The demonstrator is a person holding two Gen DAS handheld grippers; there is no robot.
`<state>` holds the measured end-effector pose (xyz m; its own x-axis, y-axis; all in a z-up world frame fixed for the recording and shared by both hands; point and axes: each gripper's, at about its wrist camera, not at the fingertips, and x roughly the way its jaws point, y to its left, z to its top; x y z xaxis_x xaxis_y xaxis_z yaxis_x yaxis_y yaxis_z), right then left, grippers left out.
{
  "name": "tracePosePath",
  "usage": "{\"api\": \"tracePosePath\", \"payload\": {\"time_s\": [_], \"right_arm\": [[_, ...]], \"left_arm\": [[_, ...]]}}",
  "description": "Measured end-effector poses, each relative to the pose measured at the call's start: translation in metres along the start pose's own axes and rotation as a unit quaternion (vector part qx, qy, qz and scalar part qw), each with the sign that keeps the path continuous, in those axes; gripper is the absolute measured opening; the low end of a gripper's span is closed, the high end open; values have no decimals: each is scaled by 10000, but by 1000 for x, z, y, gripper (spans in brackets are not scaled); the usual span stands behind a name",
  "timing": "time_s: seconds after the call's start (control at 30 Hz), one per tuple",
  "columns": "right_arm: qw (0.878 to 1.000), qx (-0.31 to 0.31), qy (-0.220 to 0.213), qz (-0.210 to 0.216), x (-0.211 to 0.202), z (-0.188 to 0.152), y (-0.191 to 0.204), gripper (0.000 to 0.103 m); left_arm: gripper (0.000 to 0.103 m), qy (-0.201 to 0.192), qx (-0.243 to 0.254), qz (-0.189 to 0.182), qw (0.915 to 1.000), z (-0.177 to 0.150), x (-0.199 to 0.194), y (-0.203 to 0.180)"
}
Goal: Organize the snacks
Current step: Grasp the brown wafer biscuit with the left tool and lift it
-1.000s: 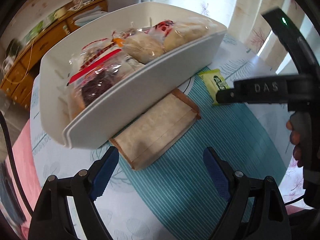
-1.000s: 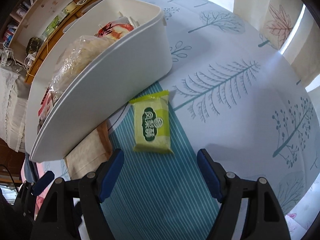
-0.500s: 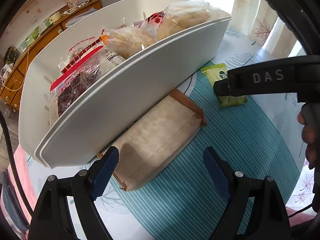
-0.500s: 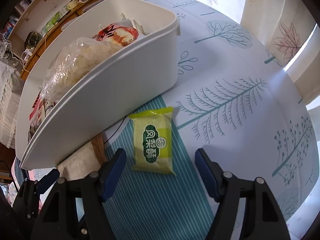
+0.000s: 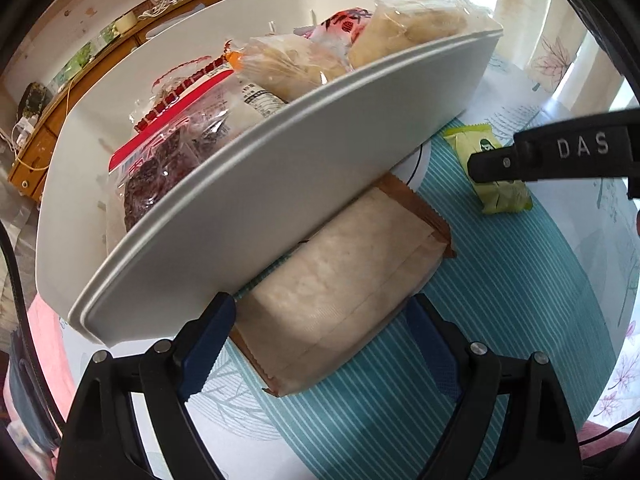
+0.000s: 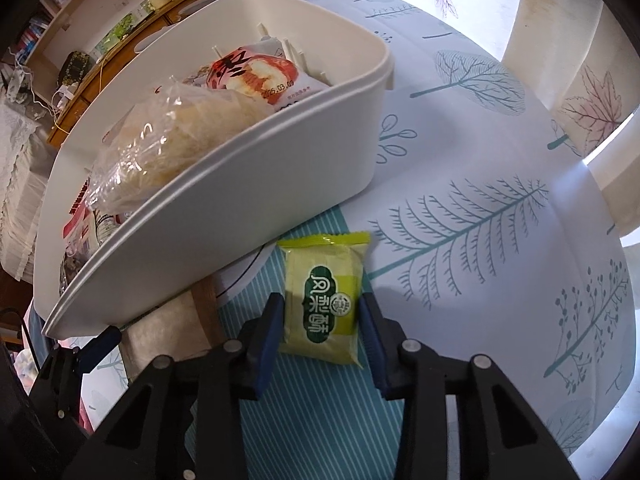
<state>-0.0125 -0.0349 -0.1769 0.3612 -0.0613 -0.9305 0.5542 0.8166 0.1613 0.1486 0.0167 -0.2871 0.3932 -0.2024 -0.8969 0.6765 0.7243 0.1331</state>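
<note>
A green snack packet (image 6: 322,308) lies flat on the teal striped mat (image 6: 320,420). My right gripper (image 6: 322,320) straddles it with its jaws closing, and both pads meet the packet's long edges. A beige paper-wrapped packet (image 5: 344,292) lies beside the white bin (image 5: 280,184), partly under its wall. My left gripper (image 5: 320,344) is open, with one blue finger on each side of the packet's near end. In the left wrist view a black finger (image 5: 560,152) of the right gripper crosses over the green packet (image 5: 500,192).
The white bin (image 6: 240,200) holds several bagged snacks, among them a clear bag of pale pastry (image 6: 168,148) and a red-sealed bag (image 5: 160,160). A tree-print tablecloth (image 6: 480,200) covers the round table. A wooden dresser (image 5: 36,148) stands behind.
The right jaws have drawn in from wide apart until they touch the green packet. The left gripper has come down and closer, so the beige packet now sits between its fingers.
</note>
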Motion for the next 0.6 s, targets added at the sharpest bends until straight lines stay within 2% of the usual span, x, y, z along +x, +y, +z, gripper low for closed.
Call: {"api": "tracePosePath", "payload": {"time_s": [0.33, 0.6], "right_arm": [[9999, 139, -9, 102, 1, -1, -4, 37], [9996, 228, 25, 144, -1, -3, -12, 37]], "left_arm": [[87, 98, 7, -40, 9999, 2, 2, -1], [72, 195, 191, -76, 9996, -5, -4, -2]]}}
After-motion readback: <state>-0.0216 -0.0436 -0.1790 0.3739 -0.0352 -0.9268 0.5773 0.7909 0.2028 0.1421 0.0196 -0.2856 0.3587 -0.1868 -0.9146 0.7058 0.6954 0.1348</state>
